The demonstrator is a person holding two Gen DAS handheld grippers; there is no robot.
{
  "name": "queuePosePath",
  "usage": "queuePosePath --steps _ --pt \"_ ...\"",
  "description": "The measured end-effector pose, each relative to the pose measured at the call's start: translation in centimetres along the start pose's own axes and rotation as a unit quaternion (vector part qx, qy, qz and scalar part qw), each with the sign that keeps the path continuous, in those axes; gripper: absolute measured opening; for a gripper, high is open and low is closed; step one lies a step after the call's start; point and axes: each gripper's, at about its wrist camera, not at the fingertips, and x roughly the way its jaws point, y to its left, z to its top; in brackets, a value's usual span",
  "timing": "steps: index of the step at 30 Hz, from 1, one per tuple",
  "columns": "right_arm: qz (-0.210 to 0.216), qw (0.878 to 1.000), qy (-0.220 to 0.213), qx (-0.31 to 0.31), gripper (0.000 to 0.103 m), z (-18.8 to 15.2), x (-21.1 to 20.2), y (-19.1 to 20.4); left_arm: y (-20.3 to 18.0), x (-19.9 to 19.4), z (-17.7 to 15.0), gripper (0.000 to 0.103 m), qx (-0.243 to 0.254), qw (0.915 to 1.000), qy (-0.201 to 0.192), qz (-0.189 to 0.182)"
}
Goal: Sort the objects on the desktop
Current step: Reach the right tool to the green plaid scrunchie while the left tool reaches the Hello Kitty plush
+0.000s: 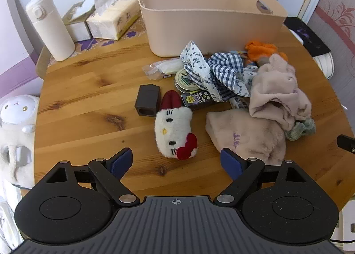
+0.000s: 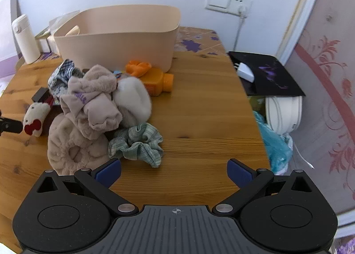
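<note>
Still unsorted, the toys and clothes (image 1: 273, 89) sit mid-frame by the bin (image 1: 210, 16), with both grippers (image 1: 176, 163) (image 2: 174, 172) open and empty.

A tall white flask (image 1: 50, 27) stands upright at the far left edge of the counter (image 1: 88, 98), with a tissue box (image 1: 76, 21) just beside it and a soft pack of tissues (image 1: 113, 18) next to that. A white plush sheep (image 1: 16, 125) sits off the counter's left side. On the wall are a light switch and socket (image 2: 228, 1) with a plug in it. To the right, a white charger (image 2: 245, 71) lies on a black mat (image 2: 273, 76)
</note>
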Motion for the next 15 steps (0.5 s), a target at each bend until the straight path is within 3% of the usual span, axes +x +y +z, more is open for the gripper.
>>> queuePosePath --steps 15 --pt "0.06 0.996 0.05 -0.047 0.103 1.8 6.2 1.0 0.3 6.0 2.0 0.087 -0.026 0.998 0.054 0.021"
